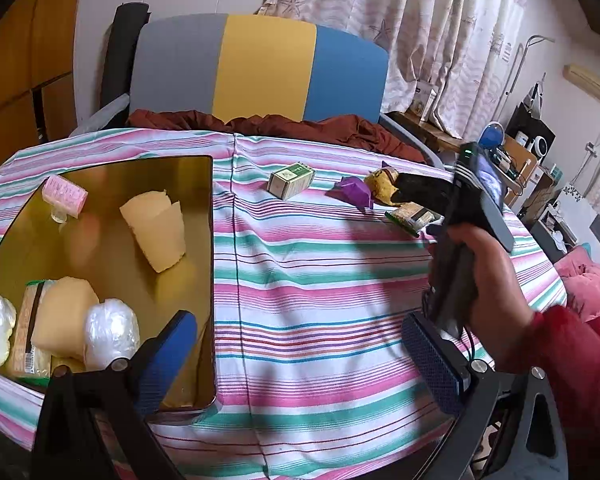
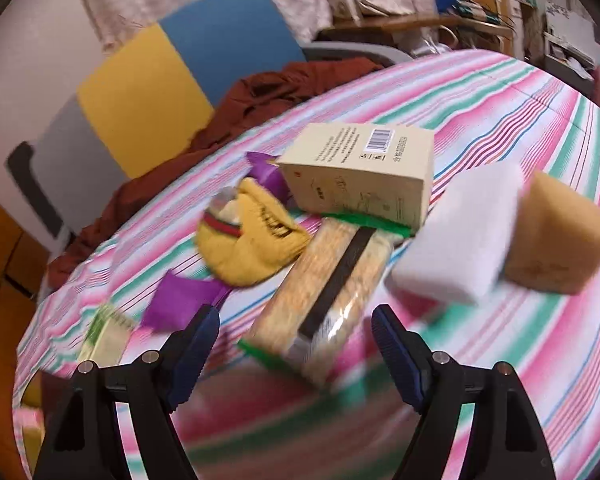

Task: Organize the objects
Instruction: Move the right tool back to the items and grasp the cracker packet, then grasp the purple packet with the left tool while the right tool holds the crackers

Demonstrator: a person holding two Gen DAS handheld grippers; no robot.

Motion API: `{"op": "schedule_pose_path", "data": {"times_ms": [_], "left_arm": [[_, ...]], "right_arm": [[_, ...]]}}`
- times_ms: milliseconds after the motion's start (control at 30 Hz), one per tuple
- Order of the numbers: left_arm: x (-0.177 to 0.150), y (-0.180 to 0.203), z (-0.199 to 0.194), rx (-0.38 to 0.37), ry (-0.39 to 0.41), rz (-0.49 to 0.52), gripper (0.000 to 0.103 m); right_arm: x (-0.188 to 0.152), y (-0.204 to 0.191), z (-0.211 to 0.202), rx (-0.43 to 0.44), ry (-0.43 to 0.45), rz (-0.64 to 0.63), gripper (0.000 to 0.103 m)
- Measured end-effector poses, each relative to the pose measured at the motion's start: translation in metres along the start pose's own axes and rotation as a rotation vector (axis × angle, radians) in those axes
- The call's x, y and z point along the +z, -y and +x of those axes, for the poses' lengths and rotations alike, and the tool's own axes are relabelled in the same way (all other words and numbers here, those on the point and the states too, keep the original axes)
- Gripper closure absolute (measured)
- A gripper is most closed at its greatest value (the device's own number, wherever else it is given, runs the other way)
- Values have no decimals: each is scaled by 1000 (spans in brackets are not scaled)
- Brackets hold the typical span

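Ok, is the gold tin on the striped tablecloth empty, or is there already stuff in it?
Not empty. The gold tin already holds a pink roller, yellow sponges, a cracker packet and plastic-wrapped bundles.

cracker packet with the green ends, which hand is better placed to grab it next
Right. The right gripper is open, and the cracker packet lies just ahead of its fingers. The left gripper hangs by the gold tin, far from the packet.

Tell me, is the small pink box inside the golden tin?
Yes, the pink box lies in the far corner of the golden tin.
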State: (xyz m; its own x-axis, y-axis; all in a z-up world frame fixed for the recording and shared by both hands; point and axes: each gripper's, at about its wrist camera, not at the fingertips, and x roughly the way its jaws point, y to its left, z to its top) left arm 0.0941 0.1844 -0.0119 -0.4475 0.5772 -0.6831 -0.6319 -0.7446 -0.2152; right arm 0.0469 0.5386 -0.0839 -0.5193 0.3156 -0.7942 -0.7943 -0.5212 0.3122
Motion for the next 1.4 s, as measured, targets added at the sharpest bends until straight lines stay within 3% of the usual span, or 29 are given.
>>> {"op": "schedule_pose_path", "data": {"times_ms": [100,200,467,733,967,1267,1400], "left_arm": [[0,-3,2,0,-12,-15,0],[-1,-3,7,6,-19,-22,0],[-1,4,18,-3,-45,-23,0],[14,23,37,-11,-64,-17,0],[48,50,81,-5,-71,-9,0],[101,88,167,58,-39,92,0],[118,109,201,86,-29,197,0]], "right_arm": [[0,-8,7,-56,27,-57,24],[-8,-14,9,-93,52,-160,31],[-20,11,-9,6,33,-209,54],[-53,40,-34,161,29,-258,58],[-62,45,-38,183,69,-261,58],[-62,53,-38,234,88,-219,59],[-62,56,-38,254,92,-203,59]]}}
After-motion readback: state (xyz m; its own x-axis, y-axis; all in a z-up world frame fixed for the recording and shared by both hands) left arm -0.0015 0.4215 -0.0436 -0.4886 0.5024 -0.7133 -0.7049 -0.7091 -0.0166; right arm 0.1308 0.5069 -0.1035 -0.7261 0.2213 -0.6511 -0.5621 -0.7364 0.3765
